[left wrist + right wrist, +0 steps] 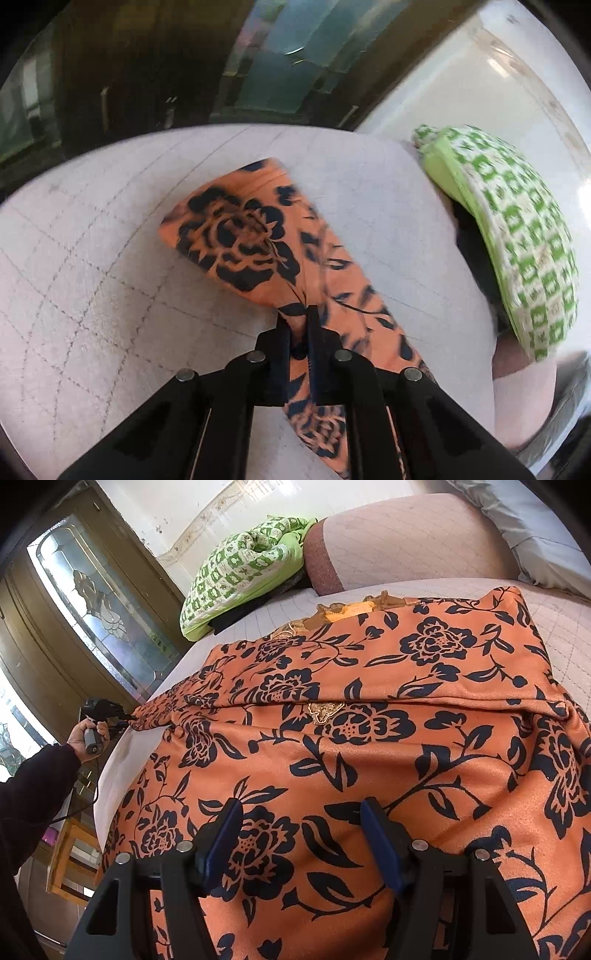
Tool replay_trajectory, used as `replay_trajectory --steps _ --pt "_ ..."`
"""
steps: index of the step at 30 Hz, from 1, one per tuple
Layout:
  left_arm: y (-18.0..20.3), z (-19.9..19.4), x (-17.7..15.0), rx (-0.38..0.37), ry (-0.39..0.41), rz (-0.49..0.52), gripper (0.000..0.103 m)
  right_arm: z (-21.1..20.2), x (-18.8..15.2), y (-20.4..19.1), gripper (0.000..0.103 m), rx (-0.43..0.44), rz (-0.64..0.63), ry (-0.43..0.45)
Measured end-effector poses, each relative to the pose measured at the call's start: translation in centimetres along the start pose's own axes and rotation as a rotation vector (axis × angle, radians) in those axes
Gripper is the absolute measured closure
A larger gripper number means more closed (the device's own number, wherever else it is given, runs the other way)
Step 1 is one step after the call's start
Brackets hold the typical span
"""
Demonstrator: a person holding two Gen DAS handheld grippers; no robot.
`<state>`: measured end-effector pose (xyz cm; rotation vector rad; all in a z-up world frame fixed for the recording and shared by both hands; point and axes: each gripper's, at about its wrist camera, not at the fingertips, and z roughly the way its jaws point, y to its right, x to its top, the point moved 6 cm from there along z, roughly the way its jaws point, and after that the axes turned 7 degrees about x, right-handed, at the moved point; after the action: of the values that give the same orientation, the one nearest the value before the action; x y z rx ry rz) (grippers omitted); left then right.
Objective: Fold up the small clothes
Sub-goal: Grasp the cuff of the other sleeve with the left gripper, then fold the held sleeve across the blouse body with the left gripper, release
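Note:
An orange garment with a dark blue flower print (pixel 369 738) lies spread over a quilted bed (pixel 424 542), with one fold across its middle. My left gripper (pixel 298 321) is shut on the garment's sleeve end (pixel 258 240), which hangs stretched above the bed. In the right wrist view the left gripper (pixel 127 716) holds that sleeve at the bed's left edge. My right gripper (pixel 301 808) is open, its blue pads (pixel 380 849) just over the near part of the garment, holding nothing.
A green and white patterned blanket (pixel 236 568) lies bundled at the bed's far corner, also in the left wrist view (pixel 517 236). A glass-panelled wooden door (pixel 99 602) stands at left. A grey pillow (pixel 535 528) lies at the far right.

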<state>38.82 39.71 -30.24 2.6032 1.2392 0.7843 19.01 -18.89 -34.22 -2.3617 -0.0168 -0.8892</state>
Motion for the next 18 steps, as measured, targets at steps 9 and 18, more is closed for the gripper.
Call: replay_trajectory --steps 9,18 --pt "10.7 -8.6 -4.2 -0.128 0.087 0.347 0.097 -1.9 2.2 1.8 0.034 -0.011 0.086 0.090" --pt "22.9 -17.6 -14.3 -0.297 0.084 0.625 0.097 -5.8 4.5 4.6 0.034 0.001 0.217 0.226"
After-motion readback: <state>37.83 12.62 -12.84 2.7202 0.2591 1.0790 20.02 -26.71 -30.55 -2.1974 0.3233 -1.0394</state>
